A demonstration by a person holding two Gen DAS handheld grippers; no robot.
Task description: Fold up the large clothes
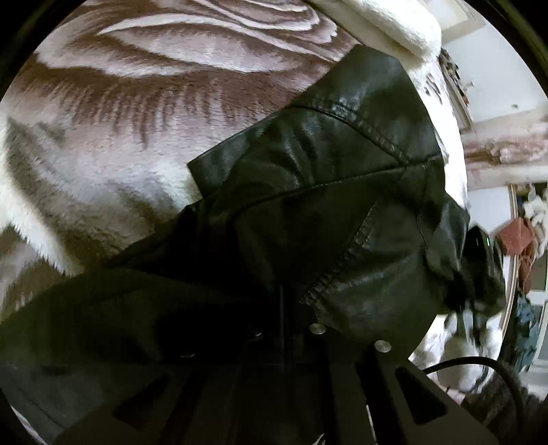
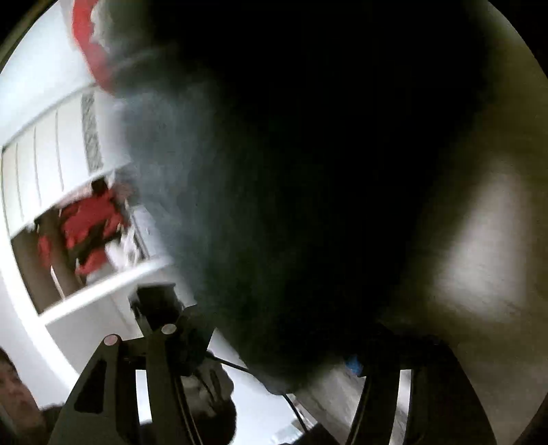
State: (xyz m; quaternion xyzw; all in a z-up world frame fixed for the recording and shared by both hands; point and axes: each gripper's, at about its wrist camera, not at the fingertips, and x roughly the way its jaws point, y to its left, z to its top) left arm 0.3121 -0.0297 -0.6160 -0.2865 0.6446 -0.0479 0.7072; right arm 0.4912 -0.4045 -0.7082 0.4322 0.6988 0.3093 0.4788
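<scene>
Blanket (image 1: 144, 113): plush, patterned in brown and white, spread from nine to twelve o'clock in the left wrist view.
White fleece (image 1: 394, 27): seen at one o'clock, at the blanket's far edge.
Oval mirror (image 1: 513, 260): seen at three o'clock.
Red garment (image 2: 89, 229): blurred, at nine o'clock in the right wrist view.
White panelled wall (image 2: 44, 164): above the red garment.

Left claw (image 1: 291, 328) and right claw (image 2: 274, 342), fingertips hidden by dark cloth.

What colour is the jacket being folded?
Black, shiny like leather, with stitched seams. The jacket shows best in the left wrist view.
</scene>
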